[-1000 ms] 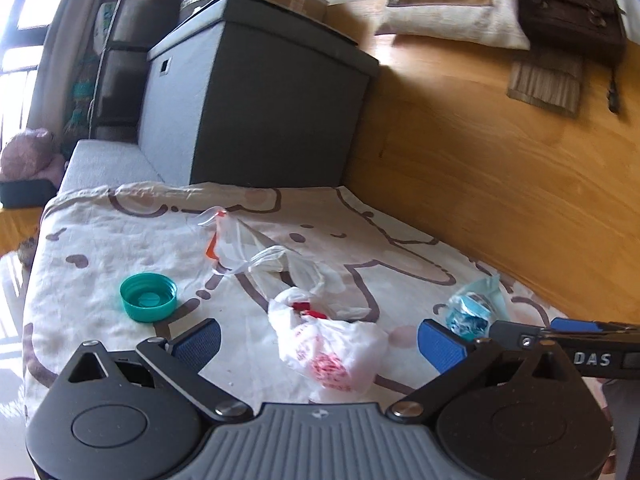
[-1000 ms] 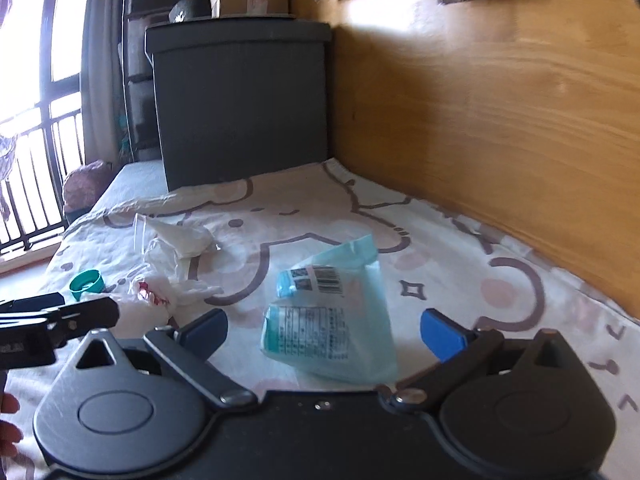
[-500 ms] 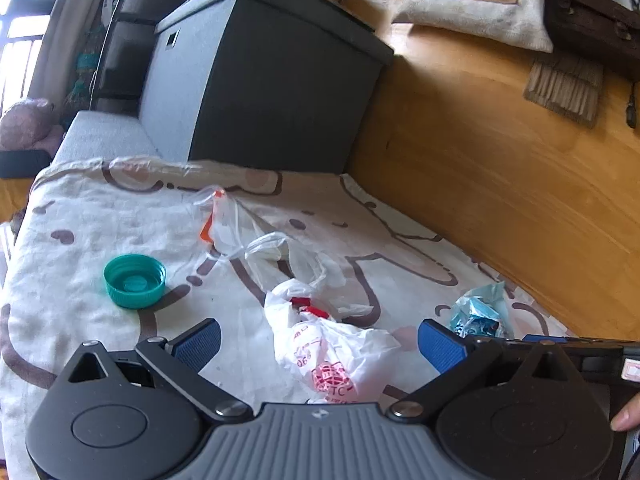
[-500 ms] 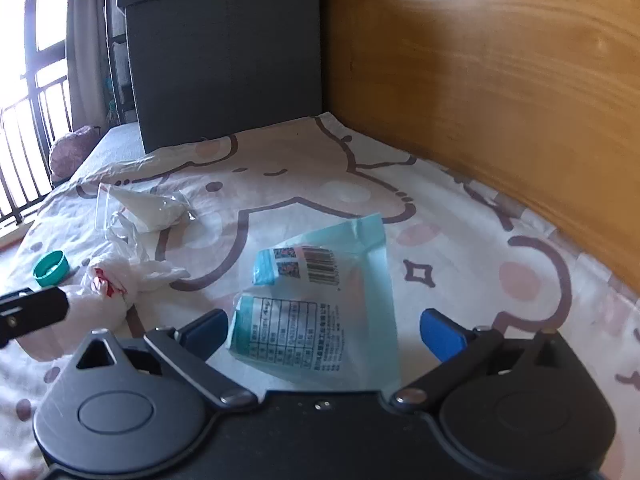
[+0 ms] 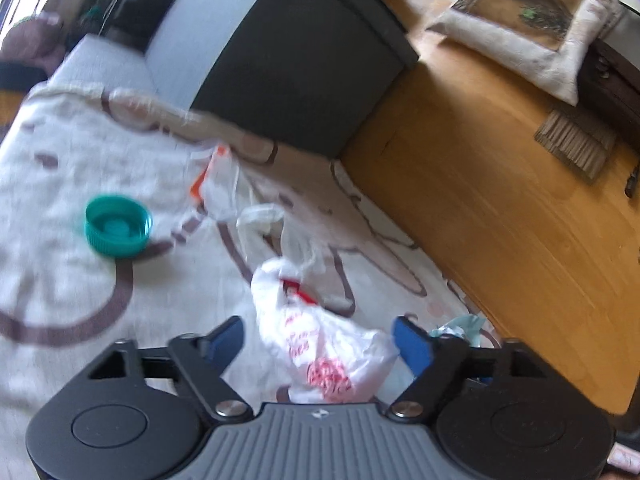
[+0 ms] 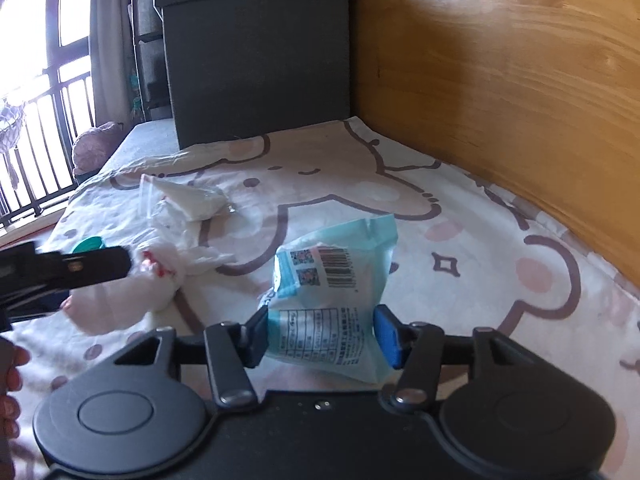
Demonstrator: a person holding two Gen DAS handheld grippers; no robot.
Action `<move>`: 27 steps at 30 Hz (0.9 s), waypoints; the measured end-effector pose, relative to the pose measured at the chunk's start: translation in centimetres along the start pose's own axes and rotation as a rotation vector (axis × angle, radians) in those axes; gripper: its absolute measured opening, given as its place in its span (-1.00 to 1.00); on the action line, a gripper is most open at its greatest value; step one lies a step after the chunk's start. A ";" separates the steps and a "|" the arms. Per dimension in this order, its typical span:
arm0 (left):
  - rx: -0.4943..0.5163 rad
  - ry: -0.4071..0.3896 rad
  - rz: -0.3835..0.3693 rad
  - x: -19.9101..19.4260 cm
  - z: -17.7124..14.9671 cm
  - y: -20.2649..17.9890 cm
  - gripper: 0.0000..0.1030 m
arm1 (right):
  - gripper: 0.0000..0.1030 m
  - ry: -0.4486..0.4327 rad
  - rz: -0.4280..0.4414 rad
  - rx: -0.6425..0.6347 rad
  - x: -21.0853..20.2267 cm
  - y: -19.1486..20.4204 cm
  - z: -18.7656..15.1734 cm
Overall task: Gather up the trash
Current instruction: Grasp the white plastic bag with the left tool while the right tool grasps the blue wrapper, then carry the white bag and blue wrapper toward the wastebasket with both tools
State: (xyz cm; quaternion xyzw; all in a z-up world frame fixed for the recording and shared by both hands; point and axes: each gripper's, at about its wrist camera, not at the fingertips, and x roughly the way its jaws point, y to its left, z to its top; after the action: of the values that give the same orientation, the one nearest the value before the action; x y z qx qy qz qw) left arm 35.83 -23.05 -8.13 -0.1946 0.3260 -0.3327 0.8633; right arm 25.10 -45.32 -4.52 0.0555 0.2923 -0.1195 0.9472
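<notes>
A crumpled white plastic bag with red print [image 5: 320, 352] lies on the cartoon-print sheet [image 5: 60, 280], between the blue pads of my left gripper [image 5: 320, 344], whose jaws stand open around it. It also shows in the right wrist view [image 6: 160, 276]. A light blue wrapper with barcodes [image 6: 332, 292] stands between the pads of my right gripper [image 6: 324, 334], which are closing in on its sides. A green bottle cap [image 5: 118, 230] and a clear bag with an orange strip [image 5: 220, 184] lie farther out.
A dark grey storage box [image 6: 256, 60] stands at the far end of the bed. A wooden wall panel [image 6: 500, 80] runs along the right side. A pillow [image 5: 520, 20] rests above the panel. A window with railings [image 6: 36, 120] is at the left.
My right gripper has narrowed from wide open to close around the blue wrapper. My left gripper has moved forward over the white bag, its jaws a little narrower.
</notes>
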 end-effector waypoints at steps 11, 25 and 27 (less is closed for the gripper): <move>-0.018 0.088 0.019 -0.6 -0.6 0.7 -0.18 | -0.05 0.006 0.050 -0.018 -3.0 1.6 -1.2; 0.131 0.225 0.039 -8.7 -4.2 -2.1 -0.25 | -0.15 0.024 0.079 0.076 -8.6 1.9 -3.5; 0.142 0.239 0.037 -10.0 -5.0 -2.8 -0.24 | -0.17 0.027 0.086 0.084 -9.8 2.0 -3.9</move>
State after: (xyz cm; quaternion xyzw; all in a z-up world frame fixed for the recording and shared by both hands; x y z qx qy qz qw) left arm 25.49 -18.61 -5.82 -0.0860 0.4058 -0.3597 0.8358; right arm 15.68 -40.82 -2.15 0.1095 0.2972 -0.0903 0.9442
